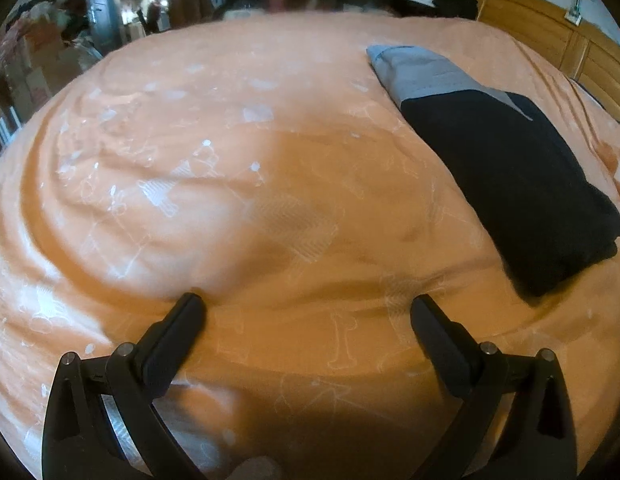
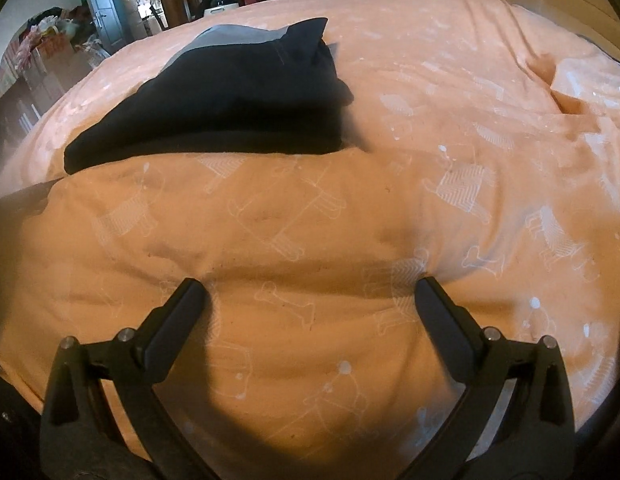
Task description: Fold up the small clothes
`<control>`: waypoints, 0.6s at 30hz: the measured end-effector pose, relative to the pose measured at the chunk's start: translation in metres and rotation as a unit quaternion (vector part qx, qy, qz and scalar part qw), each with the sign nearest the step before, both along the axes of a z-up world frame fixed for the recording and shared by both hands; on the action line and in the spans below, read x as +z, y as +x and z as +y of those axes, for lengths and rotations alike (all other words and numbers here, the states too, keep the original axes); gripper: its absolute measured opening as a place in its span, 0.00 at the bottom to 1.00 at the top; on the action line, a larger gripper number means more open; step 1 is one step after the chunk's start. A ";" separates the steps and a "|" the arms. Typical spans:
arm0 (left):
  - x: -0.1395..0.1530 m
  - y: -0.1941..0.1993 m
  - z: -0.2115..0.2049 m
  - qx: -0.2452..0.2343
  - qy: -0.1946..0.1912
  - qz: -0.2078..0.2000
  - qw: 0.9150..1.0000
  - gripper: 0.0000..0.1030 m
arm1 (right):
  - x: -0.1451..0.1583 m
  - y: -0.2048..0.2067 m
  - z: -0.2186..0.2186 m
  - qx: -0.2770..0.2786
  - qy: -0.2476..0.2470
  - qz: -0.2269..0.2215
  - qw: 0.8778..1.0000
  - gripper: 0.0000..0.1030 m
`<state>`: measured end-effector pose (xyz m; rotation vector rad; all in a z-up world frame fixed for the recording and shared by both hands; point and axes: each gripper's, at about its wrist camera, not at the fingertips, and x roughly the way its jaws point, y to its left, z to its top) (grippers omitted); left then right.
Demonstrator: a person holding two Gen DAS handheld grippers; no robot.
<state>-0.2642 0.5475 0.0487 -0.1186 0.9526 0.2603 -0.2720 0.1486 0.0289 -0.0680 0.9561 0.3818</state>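
Two grippers, both empty | left gripper [image 1: 306, 304] jaws wide apart over bed [image 1: 230, 160] | garment [image 1: 510, 168] folded, dark with grey end, lies ahead to its right | looks soft, light, floppy: pinch a folded edge | right gripper [image 2: 310, 288] jaws spread, garment [image 2: 230, 100] ahead-left | no containers seen

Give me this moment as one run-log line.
left gripper: open, empty | right gripper: open, empty | black-and-grey garment: folded, on orange bedspread, untouched
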 end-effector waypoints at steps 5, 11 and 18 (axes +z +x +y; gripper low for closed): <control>-0.001 0.001 0.000 0.001 0.006 -0.009 1.000 1.00 | 0.001 0.000 0.004 -0.008 -0.005 -0.006 1.000 1.00; -0.001 0.001 -0.001 0.002 0.009 -0.012 1.000 1.00 | 0.002 0.002 0.003 -0.005 -0.004 -0.006 1.000 1.00; -0.002 0.001 -0.001 0.002 0.010 -0.012 1.000 1.00 | 0.002 0.002 0.002 0.004 -0.007 -0.004 1.000 1.00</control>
